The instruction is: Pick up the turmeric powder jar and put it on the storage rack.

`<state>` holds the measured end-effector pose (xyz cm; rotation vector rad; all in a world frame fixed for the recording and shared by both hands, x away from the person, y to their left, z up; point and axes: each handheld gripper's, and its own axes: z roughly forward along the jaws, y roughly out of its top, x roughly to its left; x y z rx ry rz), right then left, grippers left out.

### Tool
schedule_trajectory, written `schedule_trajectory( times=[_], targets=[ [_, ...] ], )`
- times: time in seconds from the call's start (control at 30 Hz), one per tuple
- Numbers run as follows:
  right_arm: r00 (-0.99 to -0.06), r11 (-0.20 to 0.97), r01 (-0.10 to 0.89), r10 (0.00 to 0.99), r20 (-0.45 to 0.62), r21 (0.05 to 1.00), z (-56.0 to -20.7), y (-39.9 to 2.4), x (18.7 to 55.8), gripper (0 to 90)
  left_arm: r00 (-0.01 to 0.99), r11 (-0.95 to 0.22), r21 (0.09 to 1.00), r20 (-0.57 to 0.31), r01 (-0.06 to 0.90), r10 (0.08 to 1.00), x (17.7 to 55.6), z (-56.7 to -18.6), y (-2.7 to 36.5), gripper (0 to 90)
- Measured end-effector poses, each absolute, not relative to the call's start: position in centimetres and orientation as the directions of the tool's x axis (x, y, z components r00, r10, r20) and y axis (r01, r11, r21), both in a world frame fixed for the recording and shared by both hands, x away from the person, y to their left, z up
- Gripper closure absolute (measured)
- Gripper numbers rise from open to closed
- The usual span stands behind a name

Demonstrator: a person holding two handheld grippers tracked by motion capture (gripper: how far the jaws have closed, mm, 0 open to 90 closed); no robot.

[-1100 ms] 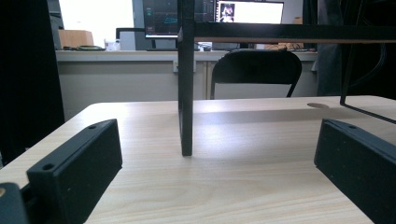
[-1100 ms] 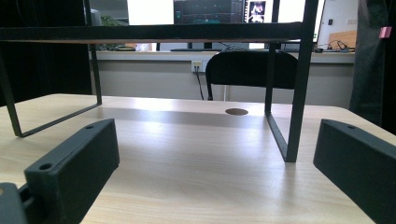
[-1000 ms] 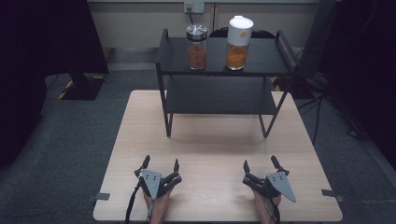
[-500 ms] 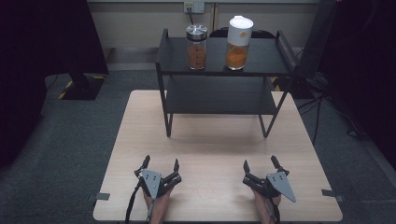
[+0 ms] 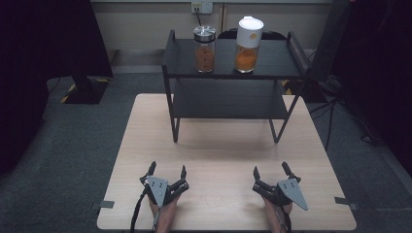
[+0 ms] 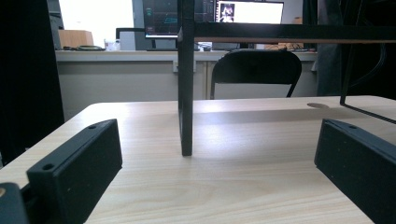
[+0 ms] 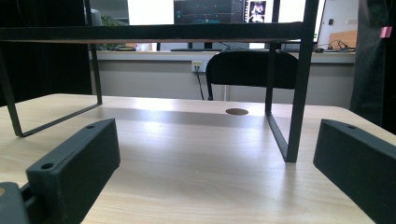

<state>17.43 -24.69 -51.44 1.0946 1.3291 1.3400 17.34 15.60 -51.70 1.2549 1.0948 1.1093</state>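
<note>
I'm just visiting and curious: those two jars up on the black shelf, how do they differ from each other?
The left jar has a flat, silver-coloured lid and clear sides all the way up; the right jar has a tall white top that covers its upper part. The right jar stands taller than the left jar. The left jar's contents look a darker orange-brown, the right jar's a brighter orange. Both stand upright, apart from each other, on the top shelf of the black rack.

Bare table (image 5: 218, 160) ahead; shelf rack (image 5: 175, 119) legs block beyond.
</note>
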Motion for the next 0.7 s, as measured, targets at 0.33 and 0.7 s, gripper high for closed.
schedule_trajectory(
  times=[0.33,0.7],
  targets=[
    [-0.177,0.01,-0.022,0.984,-0.014,1.0,-51.44,-24.69,17.43,0.0,0.14,0.007,1.0,-0.005,-0.018,0.99,17.34,-51.7,15.6,0.3],
    [-0.177,0.01,-0.023,0.984,-0.014,1.0,-51.44,-24.69,17.44,0.0,0.151,0.009,1.0,-0.006,-0.018,0.988,17.39,-51.7,15.79,0.0]
  ],
)
